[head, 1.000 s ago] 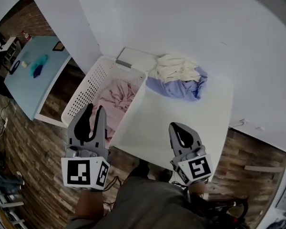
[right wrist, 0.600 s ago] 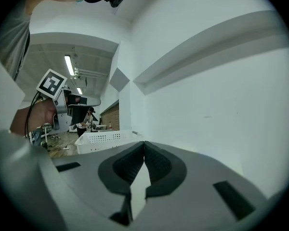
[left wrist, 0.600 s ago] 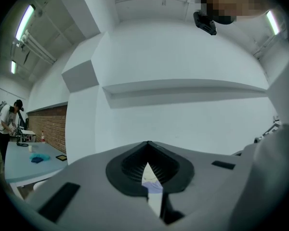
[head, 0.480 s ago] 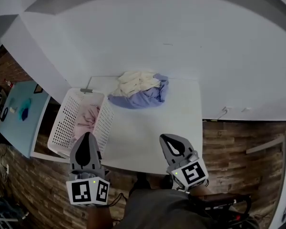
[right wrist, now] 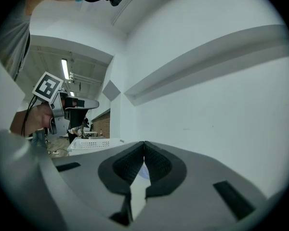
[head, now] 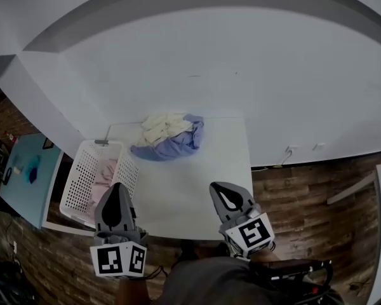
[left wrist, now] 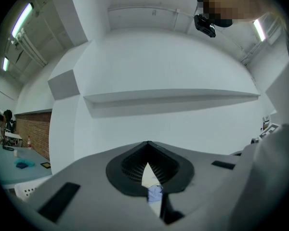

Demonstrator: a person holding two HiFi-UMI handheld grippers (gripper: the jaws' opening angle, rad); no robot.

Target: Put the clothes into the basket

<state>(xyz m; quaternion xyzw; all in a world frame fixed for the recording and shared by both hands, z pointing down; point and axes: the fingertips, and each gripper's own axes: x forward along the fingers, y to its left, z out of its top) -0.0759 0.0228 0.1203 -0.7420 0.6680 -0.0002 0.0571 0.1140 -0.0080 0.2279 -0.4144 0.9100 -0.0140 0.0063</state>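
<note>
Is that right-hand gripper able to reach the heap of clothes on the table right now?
Probably yes. Only bare table lies between the right gripper and the heap of clothes at the far side; nothing blocks the way. It would be a stretch, and its jaws are shut.

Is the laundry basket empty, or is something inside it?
Not empty: a pink garment lies in the basket; more clothes are piled on the table.
</note>
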